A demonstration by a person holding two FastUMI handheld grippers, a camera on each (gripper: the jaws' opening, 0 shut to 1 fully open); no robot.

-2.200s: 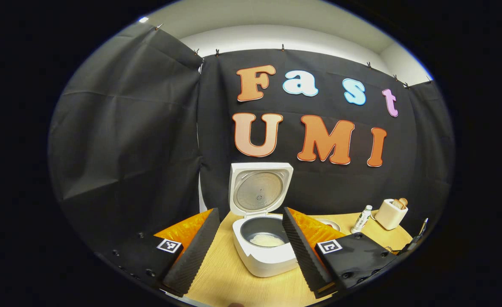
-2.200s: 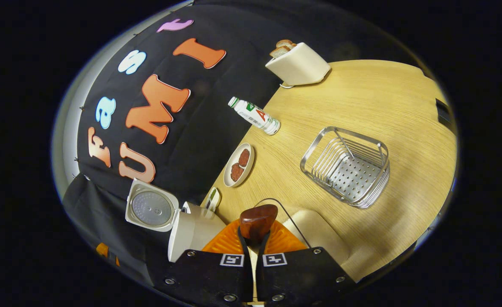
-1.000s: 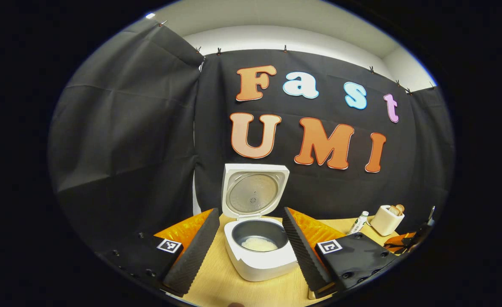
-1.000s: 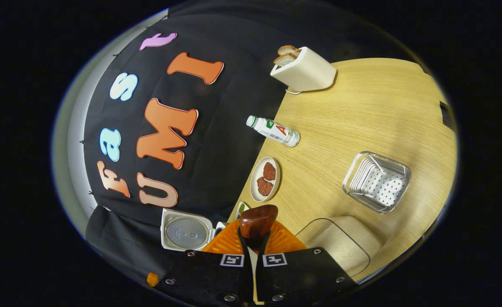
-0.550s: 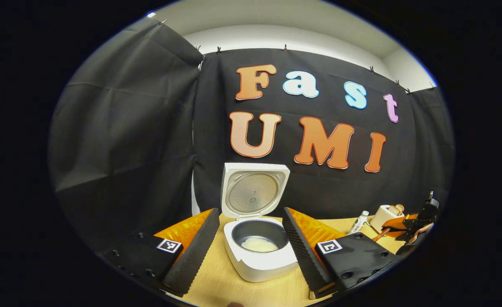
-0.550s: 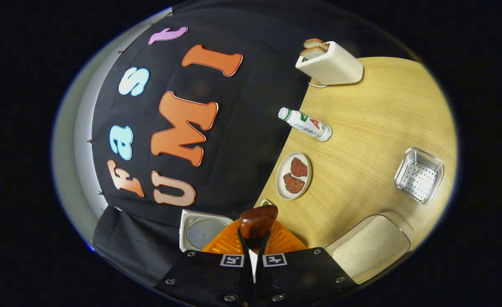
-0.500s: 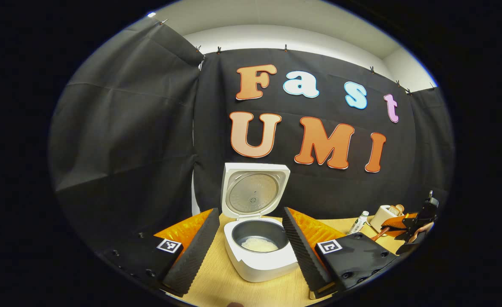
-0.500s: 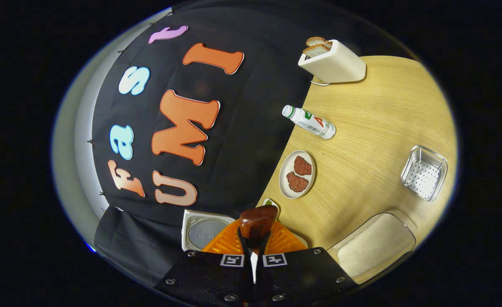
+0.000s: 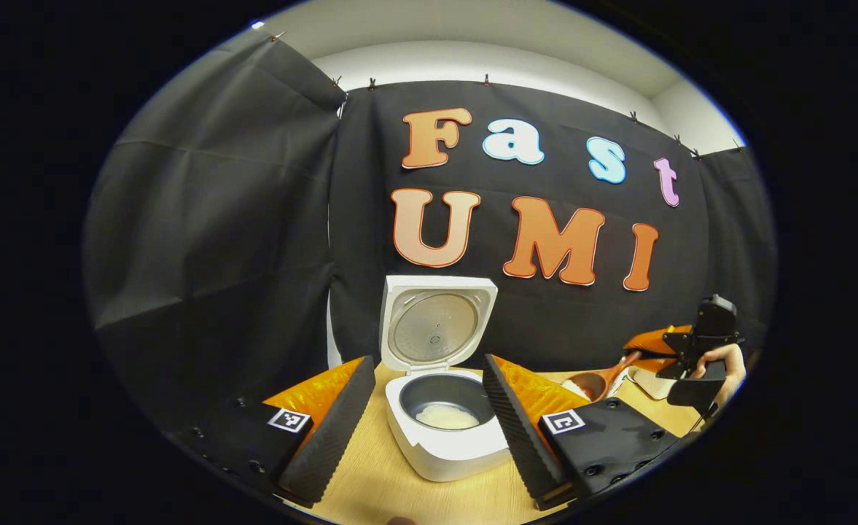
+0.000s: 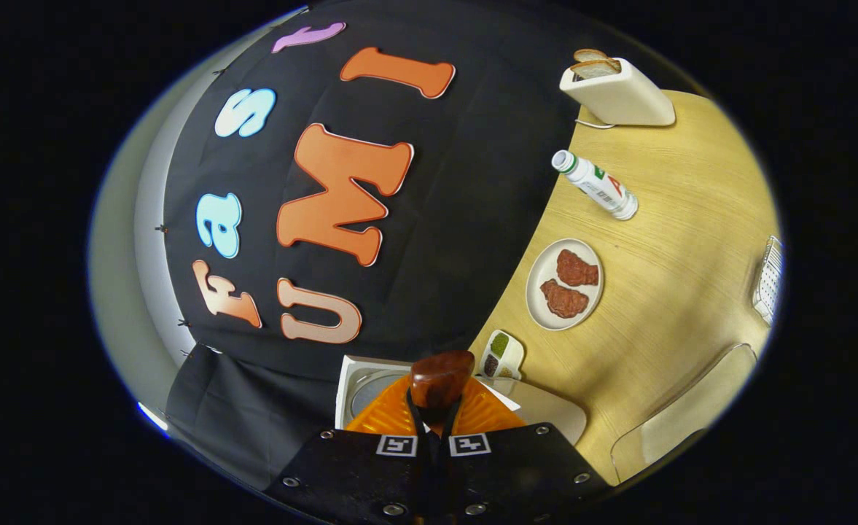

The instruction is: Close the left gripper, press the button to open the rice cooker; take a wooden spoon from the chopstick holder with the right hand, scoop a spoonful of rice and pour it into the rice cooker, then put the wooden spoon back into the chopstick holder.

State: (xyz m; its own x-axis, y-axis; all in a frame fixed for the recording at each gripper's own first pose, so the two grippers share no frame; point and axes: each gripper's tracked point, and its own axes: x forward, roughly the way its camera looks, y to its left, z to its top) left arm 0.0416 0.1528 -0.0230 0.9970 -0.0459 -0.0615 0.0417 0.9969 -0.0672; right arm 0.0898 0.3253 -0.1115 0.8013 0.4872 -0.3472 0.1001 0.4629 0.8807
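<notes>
1. A black cloth wall backs a pale wooden table [image 10: 662, 292]; the landmark is the white rice cooker [image 9: 447, 430], whose lid [image 9: 436, 321] stands open and upright, with a small patch of rice [image 9: 447, 417] in the bottom of the pot.
2. The left gripper [image 9: 429, 423] hangs in front of the cooker, its fingers spread wide to either side of it and holding nothing.
3. To the right of the cooker, the right gripper [image 9: 651, 348], held in a hand [image 9: 724, 361], is clamped narrow on the wooden spoon [image 9: 600, 380].
4. The spoon's bowl hangs above the table, near the cooker's right side.
5. Likely risk: carrying the spoon with its bowl tilted could spill grains onto the table.
6. Also right of the cooker: a small seasoning dish [image 10: 500, 354], a plate of meat [image 10: 566, 284], a bottle [image 10: 596, 186], a toaster [image 10: 618, 89] and a clear box [image 10: 680, 423].
7. The chopstick holder [image 10: 766, 281] stands well apart; nothing visibly blocks the way to it.
</notes>
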